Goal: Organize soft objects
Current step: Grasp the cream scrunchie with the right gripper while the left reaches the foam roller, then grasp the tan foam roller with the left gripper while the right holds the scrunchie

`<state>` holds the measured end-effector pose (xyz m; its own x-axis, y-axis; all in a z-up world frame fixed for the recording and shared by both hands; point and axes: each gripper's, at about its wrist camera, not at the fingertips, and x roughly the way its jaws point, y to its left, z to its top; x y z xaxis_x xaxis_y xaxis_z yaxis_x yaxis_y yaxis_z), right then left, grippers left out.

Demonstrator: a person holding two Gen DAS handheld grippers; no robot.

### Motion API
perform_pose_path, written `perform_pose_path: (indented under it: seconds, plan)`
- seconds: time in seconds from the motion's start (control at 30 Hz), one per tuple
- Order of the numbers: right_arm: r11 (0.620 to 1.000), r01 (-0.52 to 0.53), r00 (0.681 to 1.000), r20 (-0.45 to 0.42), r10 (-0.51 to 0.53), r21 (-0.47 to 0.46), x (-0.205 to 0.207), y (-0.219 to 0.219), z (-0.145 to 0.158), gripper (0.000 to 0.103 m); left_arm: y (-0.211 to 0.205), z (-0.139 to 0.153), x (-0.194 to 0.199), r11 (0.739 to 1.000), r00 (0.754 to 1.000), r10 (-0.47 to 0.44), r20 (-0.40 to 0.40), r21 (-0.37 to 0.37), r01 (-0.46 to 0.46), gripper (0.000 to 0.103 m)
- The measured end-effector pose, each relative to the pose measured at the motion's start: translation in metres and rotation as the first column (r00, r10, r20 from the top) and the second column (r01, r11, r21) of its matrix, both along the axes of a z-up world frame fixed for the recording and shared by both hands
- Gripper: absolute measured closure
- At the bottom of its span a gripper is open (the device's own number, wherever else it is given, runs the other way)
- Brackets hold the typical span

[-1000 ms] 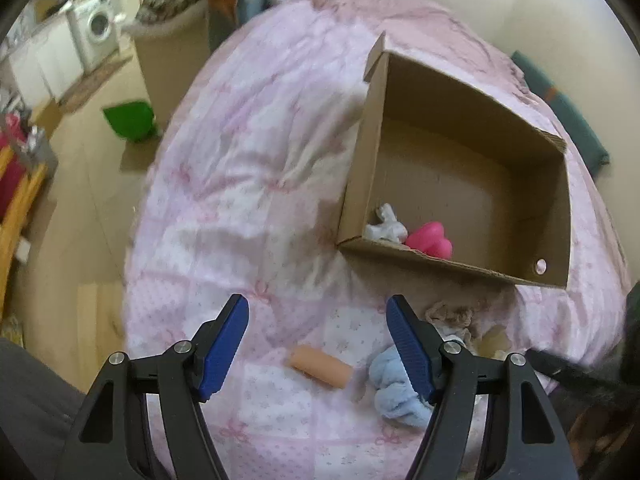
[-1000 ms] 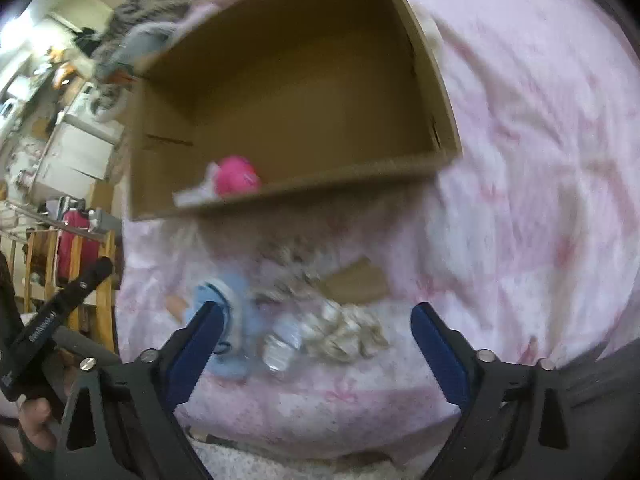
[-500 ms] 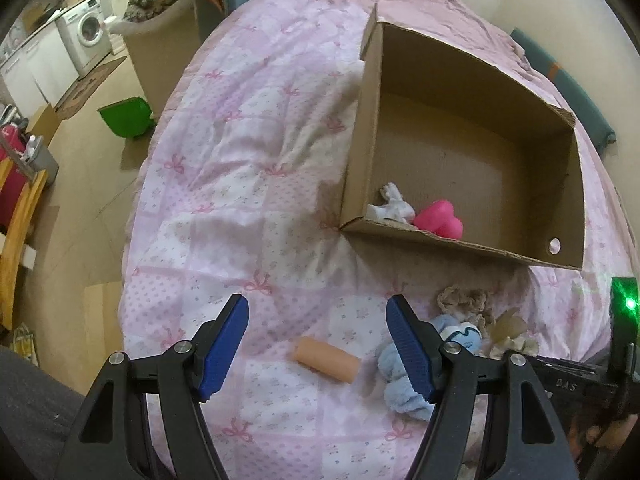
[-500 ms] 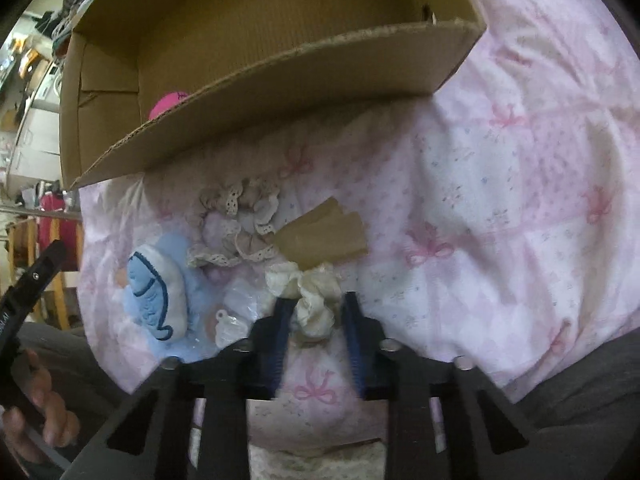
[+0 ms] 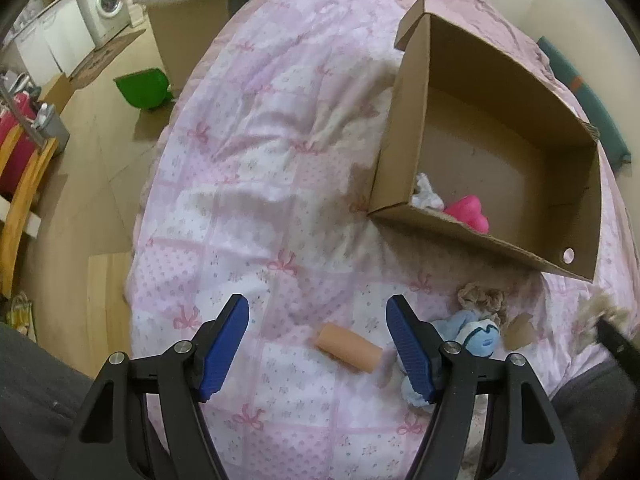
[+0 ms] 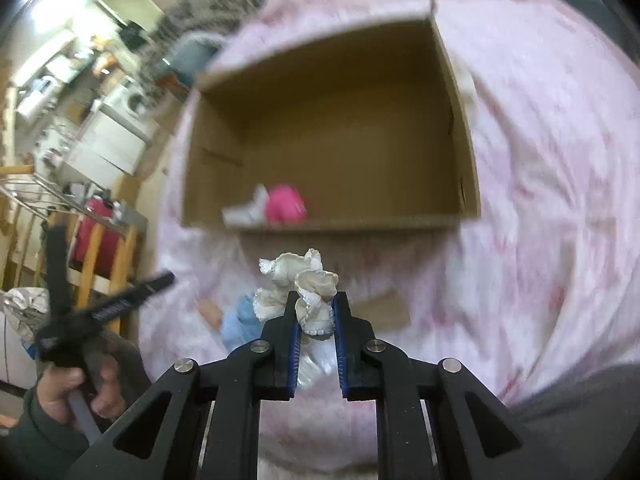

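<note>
Pink bow-print quilt [image 5: 248, 184] covers the bed, w/ an open cardboard box [image 5: 404, 128] sitting on it, far side from the grippers. Inside the box, near corner: a white soft toy [image 5: 428, 196] and a hot-pink soft toy [image 5: 470, 210], touching each other. Off the bed on the floor: green bin [image 5: 142, 88], washing machine [image 5: 106, 4] further back, wooden chair [image 6: 100, 248] w/ something red on it.

Right gripper [image 6: 314, 314] has just been closing, and its jaws are now nearly together, pinched on a cream lace scrunchie [image 6: 302, 280] that bulges out above the pads. Scrunchie is lifted off the quilt, in front of the box's near wall, not over the opening yet; that wall stands between it and the box floor.

Left gripper [image 5: 318, 346] hangs jaws apart, roughly mid-spread, nothing between the pads. Below the gap lies a peach foam roll [image 5: 348, 350] on the quilt, closer to the right-hand pad. Just beside that pad: a blue plush [image 5: 476, 330], partly hidden behind the finger. Past it a beige lace scrunchie [image 5: 482, 298] and a brown card scrap [image 5: 520, 328], both near the box's front wall.

Right view is motion-blurred, so bedding detail is mush. In the left view the right gripper's at the far right edge, smeared and cut off.
</note>
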<state>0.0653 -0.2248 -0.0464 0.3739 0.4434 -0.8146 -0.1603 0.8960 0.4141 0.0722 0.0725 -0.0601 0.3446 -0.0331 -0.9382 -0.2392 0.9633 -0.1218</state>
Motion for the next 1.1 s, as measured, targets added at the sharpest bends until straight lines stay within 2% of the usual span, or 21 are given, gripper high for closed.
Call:
perform_pose_path:
  seconds: [0.1, 0.23, 0.33, 0.53, 0.6, 0.63, 0.73, 0.9, 1.1]
  plan:
    - [0.999, 0.011, 0.998, 0.056, -0.013, 0.045, -0.002, -0.009, 0.006, 0.087, 0.0, -0.007, 0.0, 1.0, 1.0, 0.001, -0.026, -0.01, -0.001, 0.035]
    - [0.998, 0.032, 0.999, 0.028, -0.034, 0.061, 0.002, -0.009, -0.008, 0.087, -0.009, -0.021, 0.001, 0.999, 0.996, -0.036, -0.088, -0.006, 0.035, 0.037]
    - [0.998, 0.033, 0.999, 0.022, -0.034, 0.062, 0.007, -0.008, -0.011, 0.087, -0.015, -0.035, 0.003, 0.998, 0.989, -0.054, -0.14, -0.036, 0.049, 0.045]
    - [0.998, 0.028, 0.999, 0.023, -0.029, 0.052, 0.007, -0.005, -0.015, 0.087, -0.018, -0.064, 0.009, 0.996, 0.973, -0.022, -0.232, -0.089, 0.001, 0.05]
    - [0.998, 0.033, 0.999, 0.025, -0.034, 0.052, 0.007, -0.006, -0.015, 0.086, -0.018, -0.07, 0.008, 0.993, 0.967, -0.019, -0.254, -0.114, -0.01, 0.074]
    - [0.998, 0.034, 0.999, 0.024, -0.035, 0.053, 0.007, -0.006, -0.015, 0.086, -0.018, -0.072, 0.008, 0.993, 0.966, -0.016, -0.259, -0.12, -0.016, 0.077]
    - [0.998, 0.033, 0.999, 0.021, -0.034, 0.049, 0.007, -0.005, -0.016, 0.086, -0.018, -0.07, 0.006, 0.988, 0.968, -0.031, -0.25, -0.155, -0.009, 0.096]
    - [0.999, 0.028, 0.999, 0.025, -0.029, 0.044, 0.006, -0.004, -0.016, 0.086, -0.018, -0.053, 0.002, 0.994, 0.98, -0.046, -0.192, -0.107, 0.025, 0.098]
    - [0.999, 0.025, 0.999, 0.027, -0.026, 0.037, 0.005, -0.003, -0.016, 0.086, -0.011, -0.035, -0.001, 0.998, 0.991, -0.033, -0.13, -0.056, 0.026, 0.098]
